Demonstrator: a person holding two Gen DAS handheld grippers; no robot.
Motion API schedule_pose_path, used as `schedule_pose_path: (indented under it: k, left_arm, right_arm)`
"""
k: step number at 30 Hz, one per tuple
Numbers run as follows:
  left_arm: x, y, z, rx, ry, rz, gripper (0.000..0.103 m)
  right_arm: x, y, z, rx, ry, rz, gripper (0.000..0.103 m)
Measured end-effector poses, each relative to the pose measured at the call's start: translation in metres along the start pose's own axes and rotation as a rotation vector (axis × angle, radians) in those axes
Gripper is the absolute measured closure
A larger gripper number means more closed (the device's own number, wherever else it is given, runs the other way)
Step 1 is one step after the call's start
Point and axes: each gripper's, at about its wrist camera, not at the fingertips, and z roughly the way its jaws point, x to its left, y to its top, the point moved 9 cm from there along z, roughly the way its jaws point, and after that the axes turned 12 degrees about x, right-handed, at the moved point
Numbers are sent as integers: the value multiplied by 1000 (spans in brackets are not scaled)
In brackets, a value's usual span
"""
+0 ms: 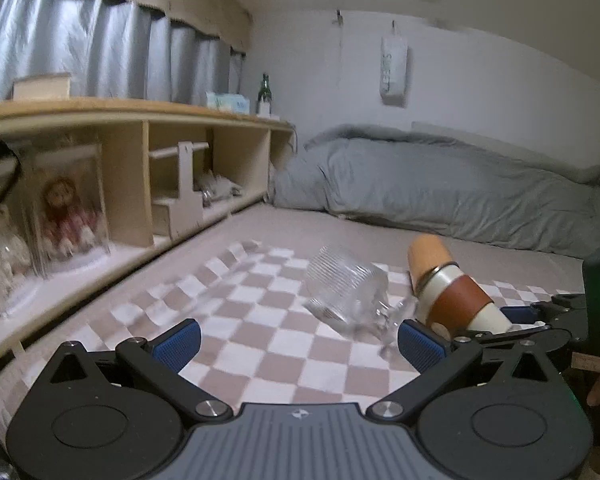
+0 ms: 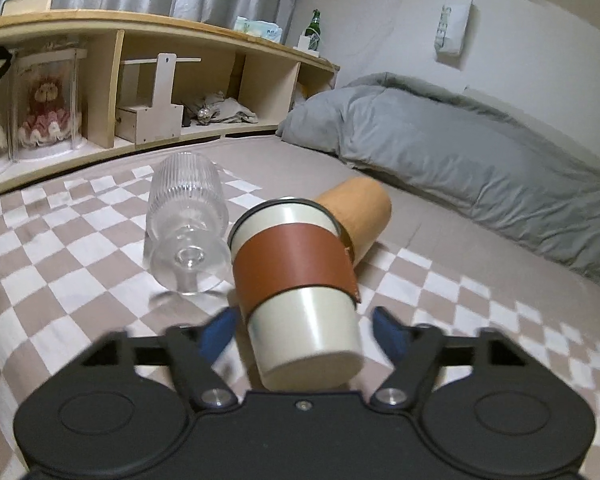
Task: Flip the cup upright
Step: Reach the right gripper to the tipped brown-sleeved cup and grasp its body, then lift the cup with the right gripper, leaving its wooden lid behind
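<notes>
A cream cup with a brown leather sleeve (image 2: pixel 300 276) and tan lid lies on its side on the checkered cloth (image 2: pixel 60 264), base toward me. My right gripper (image 2: pixel 304 330) is open with its blue pads on either side of the cup's base, not closed on it. A clear ribbed stemmed glass (image 2: pixel 186 224) lies on its side just left of the cup. In the left wrist view, my left gripper (image 1: pixel 298 342) is open and empty, low over the cloth; the glass (image 1: pixel 346 290) and the cup (image 1: pixel 456 292) lie ahead to the right, with the right gripper's fingers (image 1: pixel 520 314) at the cup's base.
A wooden shelf unit (image 2: pixel 148 80) runs along the left with dolls in clear cases, a wooden stand and a green bottle (image 2: pixel 313 30). A grey duvet (image 2: pixel 460 136) is heaped at the back right of the bed. A white bag (image 2: pixel 454 24) hangs on the wall.
</notes>
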Motion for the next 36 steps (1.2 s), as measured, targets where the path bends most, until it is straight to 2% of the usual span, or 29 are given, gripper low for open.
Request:
schedule_pose_path:
  k: [4,13,18,24,29,36]
  left_arm:
    - [-6,-3,0,2,2,27,0]
    - [-26,-8,0,20,-61,48,0]
    - [-38,-12,2,65,-139,23,0]
    - [-57,-20,6,89,-155,41,0]
    - [-79,-23,10,120,-259,19,0]
    - [-127,-26,34,325,-484,-78,1]
  right_arm:
    - [1,-3,-6,17,4,-1,42]
    - [-9,-36,-48,61,-1,125,43]
    - [-20,-55,-81,46,-27,169,43]
    - [-34,-80,-104,38,-44,233,43]
    - [-42,-101,-111,45,-48,283,43]
    - [-40,-108,-108,11,-55,273,42]
